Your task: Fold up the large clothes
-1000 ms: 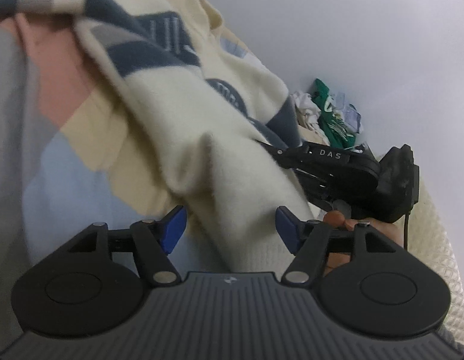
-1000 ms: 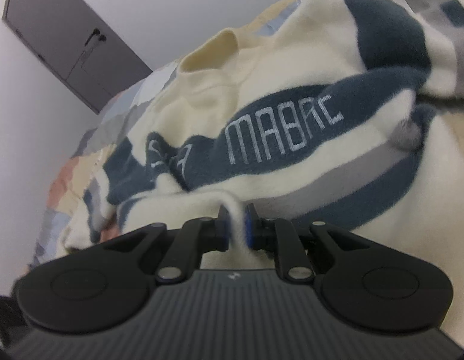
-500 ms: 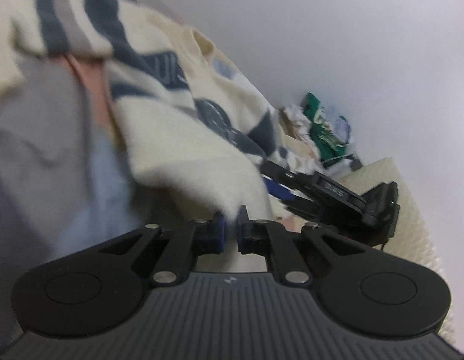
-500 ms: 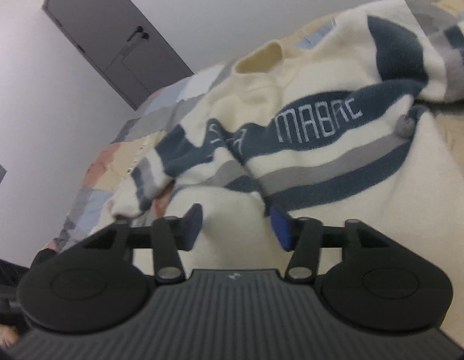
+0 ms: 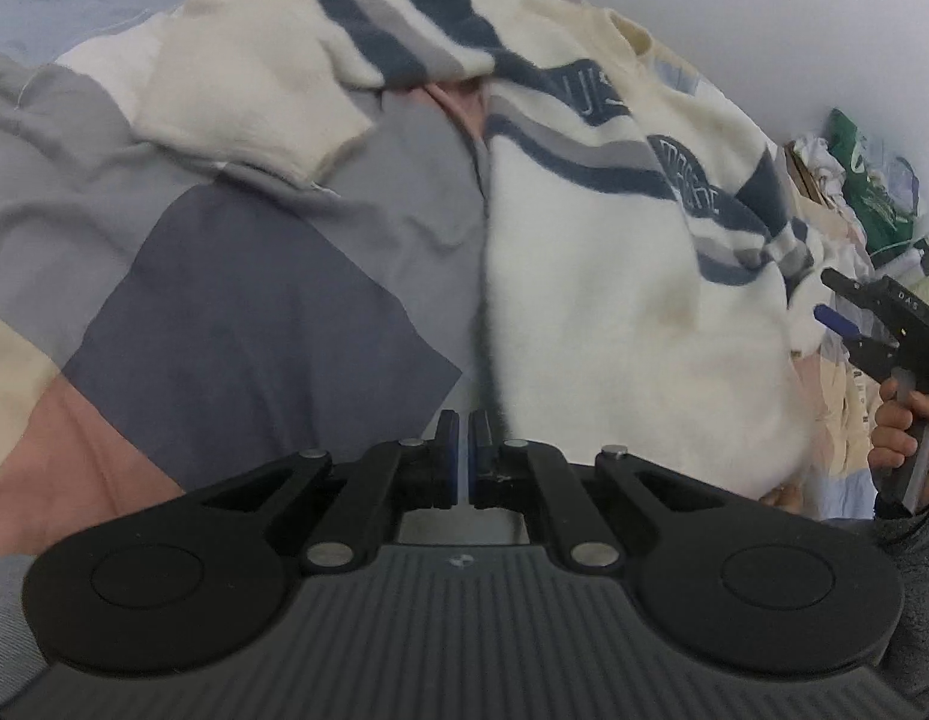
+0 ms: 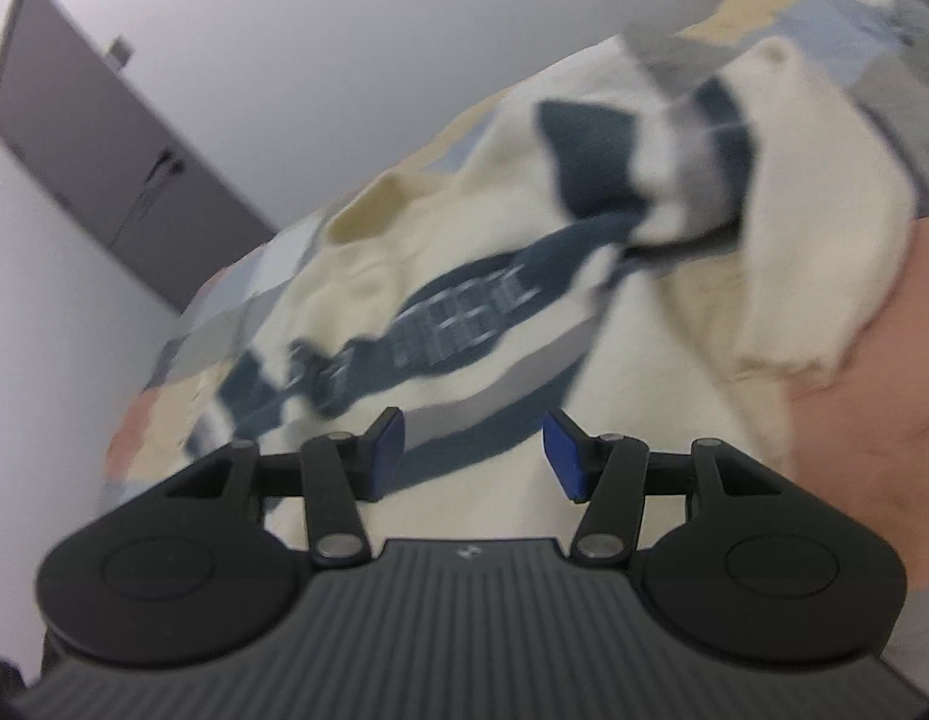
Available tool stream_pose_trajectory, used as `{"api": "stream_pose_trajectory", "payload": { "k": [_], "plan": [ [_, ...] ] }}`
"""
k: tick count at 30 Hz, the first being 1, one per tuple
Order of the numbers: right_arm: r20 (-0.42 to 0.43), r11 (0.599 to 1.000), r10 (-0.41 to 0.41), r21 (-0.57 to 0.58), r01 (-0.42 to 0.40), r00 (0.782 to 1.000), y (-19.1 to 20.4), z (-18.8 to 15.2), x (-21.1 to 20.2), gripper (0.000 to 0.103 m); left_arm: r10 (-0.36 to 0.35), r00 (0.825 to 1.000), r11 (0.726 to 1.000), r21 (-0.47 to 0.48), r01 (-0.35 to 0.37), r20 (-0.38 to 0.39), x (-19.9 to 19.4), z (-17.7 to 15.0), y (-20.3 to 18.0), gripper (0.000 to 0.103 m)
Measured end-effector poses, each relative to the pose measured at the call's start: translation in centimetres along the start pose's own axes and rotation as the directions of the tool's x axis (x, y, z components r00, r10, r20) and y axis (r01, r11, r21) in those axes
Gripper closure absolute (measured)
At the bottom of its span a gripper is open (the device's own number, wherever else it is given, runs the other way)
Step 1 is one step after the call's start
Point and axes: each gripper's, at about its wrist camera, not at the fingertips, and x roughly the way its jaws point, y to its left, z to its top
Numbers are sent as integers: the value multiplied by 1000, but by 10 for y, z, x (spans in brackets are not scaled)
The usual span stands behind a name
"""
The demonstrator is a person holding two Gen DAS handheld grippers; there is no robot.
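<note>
Lying face-up across the patchwork quilt [image 5: 236, 300], the cream sweater [image 5: 614, 300] is spreading out with its striped chest and neckline toward the wall, one sleeve [image 5: 272, 102] flopping over onto the quilt at the upper left of the left view. The left gripper [image 5: 462, 456] is now sitting with its jaws drawn nearly together just off the sweater's near-left edge; half a second ago they were closing around that edge, and whether any fabric is caught between the pads now is not clear, since only a thin pale gap shows. The right gripper [image 6: 473, 450] is hanging above the lower chest with its jaws spread wide and nothing between them, having let go of the fold it was pinching a second ago. In the left view it is hovering at the sweater's far right edge. The garment is probably being flattened and squared, so the actual folding is not yet beginning.
</note>
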Motion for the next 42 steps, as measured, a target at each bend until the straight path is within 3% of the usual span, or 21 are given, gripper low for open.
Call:
{"api": "stream_pose_trajectory", "payload": {
  "k": [6,10,15,16,18,21,24,28,30,32,34,36,38,39,41,42],
  "plan": [
    [88,990,-102,107,93,991,-32,19,-3,48,19,996,996,81,-27,91,9,16,-31,94],
    [138,979,-161,148,141,977,-49,32,1,48,-12,990,990,144,-9,143,19,27,-68,56],
    [133,964,-248,131,231,960,-66,44,15,47,-60,984,984,177,29,171,56,44,-104,54],
    [132,960,-268,125,252,954,-69,46,19,36,-68,984,983,181,37,166,66,49,-109,54],
    [143,949,-305,124,289,941,-76,48,26,25,-75,981,975,219,35,178,87,57,-120,54],
    [130,925,-374,122,359,919,-85,49,39,26,-28,979,964,266,-28,202,122,63,-127,54],
    [69,901,-431,82,425,900,-91,44,62,27,36,984,953,290,-87,175,152,66,-121,54],
    [93,881,-471,1,473,877,-90,44,75,28,39,988,959,273,-80,152,161,72,-112,54],
    [107,851,-512,-77,520,853,-87,45,86,28,55,988,951,293,-97,146,163,70,-114,54],
    [113,824,-540,-131,551,834,-85,43,96,30,59,988,950,295,-100,145,164,69,-115,53],
    [86,808,-556,-176,562,827,-85,41,104,42,50,989,958,273,-86,136,166,71,-113,53],
    [88,767,-599,-222,602,796,-86,42,108,49,34,991,964,259,-67,128,165,74,-110,53],
    [85,759,-615,-207,617,784,-88,45,105,65,22,992,966,252,-53,124,163,75,-108,53],
    [90,748,-629,-200,633,772,-88,47,101,82,11,992,971,236,-40,123,161,76,-106,53],
    [117,720,-659,-189,668,743,-88,50,92,88,-10,993,978,206,-15,121,158,77,-102,53],
    [129,724,-658,-160,671,742,-90,52,83,89,-15,992,980,200,-9,121,157,78,-101,53]
  ]
}}
